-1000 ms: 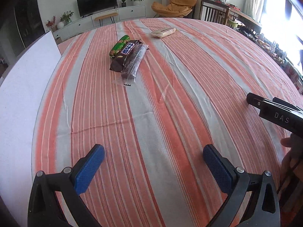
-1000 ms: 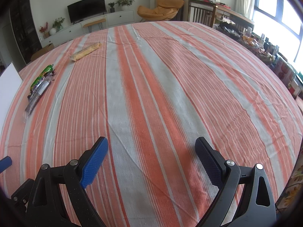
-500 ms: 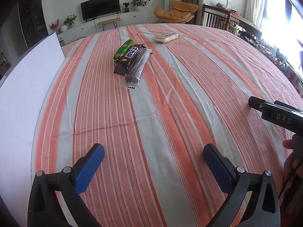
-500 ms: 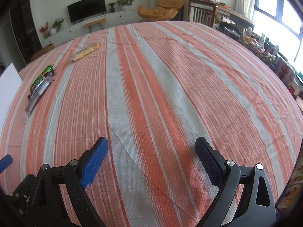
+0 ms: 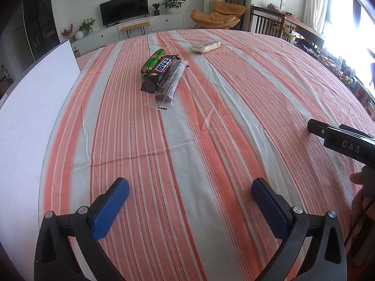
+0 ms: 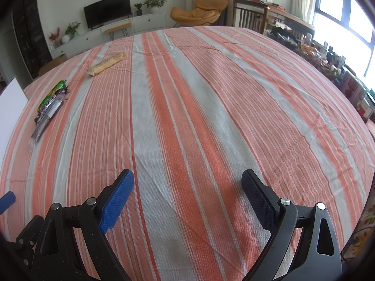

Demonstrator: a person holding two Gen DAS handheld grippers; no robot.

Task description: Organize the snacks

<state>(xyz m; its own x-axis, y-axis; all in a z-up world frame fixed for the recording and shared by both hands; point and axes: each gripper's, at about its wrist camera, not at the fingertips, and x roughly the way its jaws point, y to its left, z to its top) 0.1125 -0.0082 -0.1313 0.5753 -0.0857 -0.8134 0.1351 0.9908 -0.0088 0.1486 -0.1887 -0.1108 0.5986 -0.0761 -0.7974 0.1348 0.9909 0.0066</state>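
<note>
Three snack packs lie side by side far ahead on the striped tablecloth: a green pack (image 5: 154,61), a brown pack with blue lettering (image 5: 157,73) and a dark pack in clear wrap (image 5: 169,83). They also show at the left of the right wrist view, the green pack (image 6: 52,93) farthest. A pale yellow pack (image 5: 206,46) lies apart, farther back; it also shows in the right wrist view (image 6: 106,63). My left gripper (image 5: 190,195) is open and empty, well short of the packs. My right gripper (image 6: 187,187) is open and empty over bare cloth.
A white board (image 5: 25,121) runs along the table's left edge. The right gripper's black body (image 5: 344,140) and a hand reach in at the right of the left wrist view. Chairs and cluttered shelves stand beyond the table's far and right edges.
The left gripper's view has tilted up and drawn back slightly, so the packs sit a little lower in frame. The right gripper has not moved. Both stay open.
</note>
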